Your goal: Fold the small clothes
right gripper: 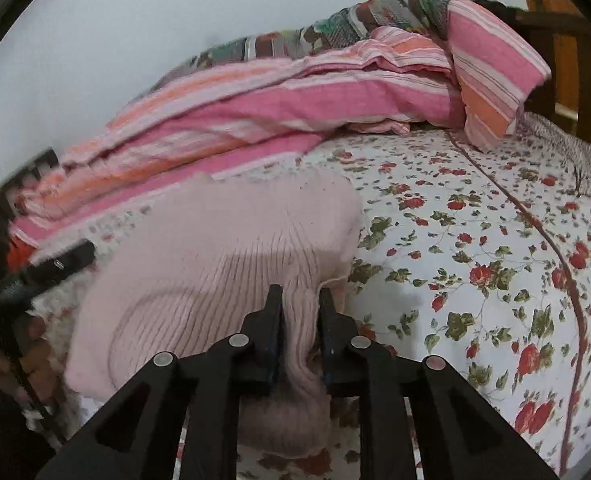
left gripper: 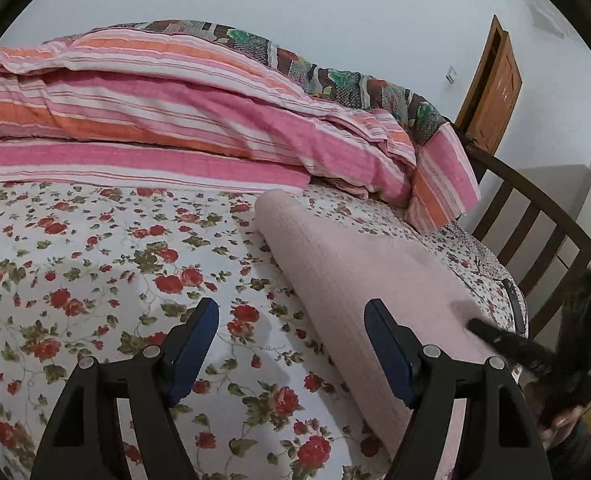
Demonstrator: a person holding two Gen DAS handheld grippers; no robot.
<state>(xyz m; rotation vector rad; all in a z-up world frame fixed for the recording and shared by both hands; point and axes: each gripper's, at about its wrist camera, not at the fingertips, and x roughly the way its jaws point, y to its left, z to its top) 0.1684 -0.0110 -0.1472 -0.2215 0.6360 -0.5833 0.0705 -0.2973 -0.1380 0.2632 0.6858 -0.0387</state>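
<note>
A pale pink ribbed knit garment [left gripper: 359, 272] lies on the floral bedsheet [left gripper: 95, 264]. In the left wrist view it runs as a long strip from mid-frame to the lower right. My left gripper [left gripper: 291, 320] is open and empty, with its right finger over the garment's left edge. In the right wrist view the garment [right gripper: 215, 248] is spread ahead, and my right gripper [right gripper: 299, 300] is shut on a bunched fold of it near its right edge. The right gripper [left gripper: 507, 344] shows as a dark blurred shape at the garment's far side in the left wrist view.
A folded pink and orange striped quilt [left gripper: 167, 120] with a dark floral blanket [left gripper: 335, 76] lies along the wall behind. A dark wooden bed frame [left gripper: 535, 216] with slats bounds the right end. A black object [right gripper: 63, 264] lies left of the garment.
</note>
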